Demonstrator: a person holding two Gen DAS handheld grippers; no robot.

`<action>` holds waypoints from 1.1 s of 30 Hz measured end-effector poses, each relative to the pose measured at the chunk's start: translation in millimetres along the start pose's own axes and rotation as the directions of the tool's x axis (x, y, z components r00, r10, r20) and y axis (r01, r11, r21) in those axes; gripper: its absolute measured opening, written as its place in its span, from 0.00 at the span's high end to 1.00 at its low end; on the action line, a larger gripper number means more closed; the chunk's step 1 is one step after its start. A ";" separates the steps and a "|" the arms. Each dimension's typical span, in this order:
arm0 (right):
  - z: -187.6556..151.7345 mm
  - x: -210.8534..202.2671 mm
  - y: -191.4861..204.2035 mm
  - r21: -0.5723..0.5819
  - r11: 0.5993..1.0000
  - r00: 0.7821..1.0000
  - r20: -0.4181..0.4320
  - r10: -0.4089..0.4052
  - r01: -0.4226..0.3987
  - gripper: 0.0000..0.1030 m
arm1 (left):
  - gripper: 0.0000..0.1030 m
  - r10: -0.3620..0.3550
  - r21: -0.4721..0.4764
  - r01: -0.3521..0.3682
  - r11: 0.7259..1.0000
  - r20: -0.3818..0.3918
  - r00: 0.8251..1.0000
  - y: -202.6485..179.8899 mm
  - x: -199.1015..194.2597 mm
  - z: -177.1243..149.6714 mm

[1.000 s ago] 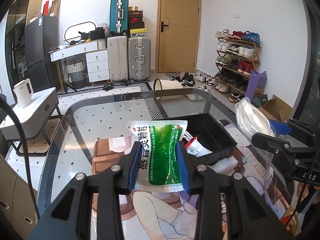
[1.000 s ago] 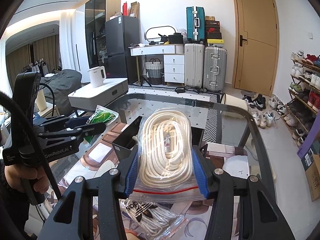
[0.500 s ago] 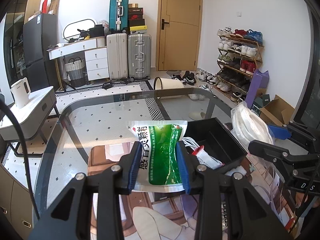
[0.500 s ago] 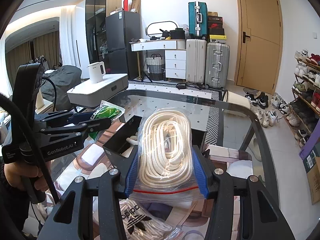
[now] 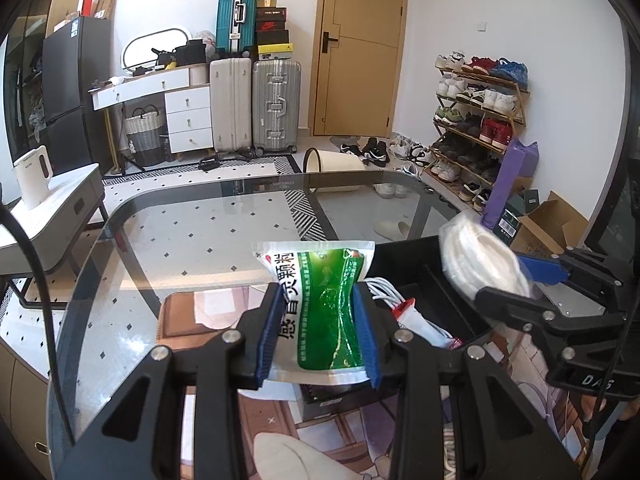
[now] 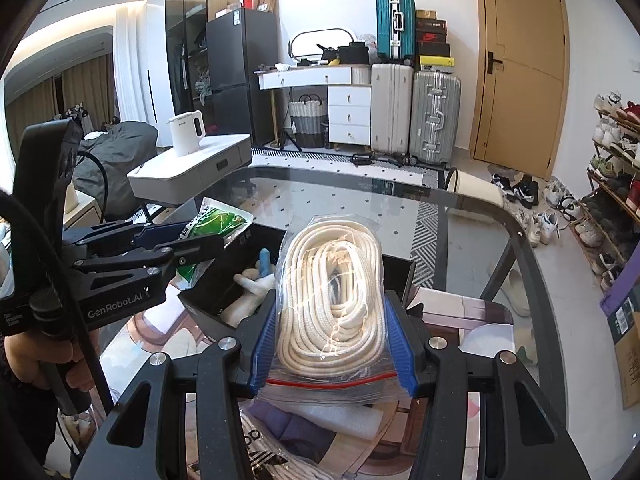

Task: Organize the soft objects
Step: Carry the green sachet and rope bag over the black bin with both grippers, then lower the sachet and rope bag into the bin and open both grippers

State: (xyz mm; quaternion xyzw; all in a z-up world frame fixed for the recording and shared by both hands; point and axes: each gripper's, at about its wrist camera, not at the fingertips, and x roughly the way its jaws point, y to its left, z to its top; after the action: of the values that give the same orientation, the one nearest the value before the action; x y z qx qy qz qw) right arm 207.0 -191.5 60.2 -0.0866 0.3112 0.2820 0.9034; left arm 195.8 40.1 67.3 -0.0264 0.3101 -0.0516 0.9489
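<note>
Left gripper [image 5: 316,332] — I hold it clamped on a green-and-white foil sachet [image 5: 320,312]. Right gripper [image 6: 330,344] — clamped on a clear zip bag of coiled white rope [image 6: 332,300]. Both above the black rectangular bin [image 6: 240,268], partly filled; more bags lie outside.

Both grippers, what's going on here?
A person with two handheld grippers is sorting soft items into the black bin on the glass table. The left gripper is shut on the green sachet; the right gripper is shut on the bagged white rope. Both are held above the bin, not yet released.
</note>
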 end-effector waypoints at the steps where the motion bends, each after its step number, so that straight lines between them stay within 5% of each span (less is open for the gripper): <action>1: 1.0 3.3 0.7 -0.005 1.000 1.000 -0.004 0.001 -0.001 0.51 | 0.67 0.000 0.004 0.000 1.000 -0.001 1.000 -1.1 3.7 0.2; 27: 4.1 52.9 -2.3 -0.089 0.996 0.997 -0.071 -0.032 0.026 0.51 | 0.65 0.018 0.119 -0.011 0.993 -0.057 0.998 -31.9 49.3 -16.4; 33: 2.0 27.7 6.2 -0.156 0.984 0.996 0.028 -0.086 0.089 0.42 | 0.41 0.027 0.110 -0.021 0.994 -0.056 0.998 -36.1 37.9 -15.8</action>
State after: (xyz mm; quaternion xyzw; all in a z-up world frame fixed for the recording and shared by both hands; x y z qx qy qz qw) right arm 222.4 -173.1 44.9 -0.1680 0.2741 0.2667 0.9086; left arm 214.0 -0.4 35.3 0.0308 0.3344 -0.0578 0.9402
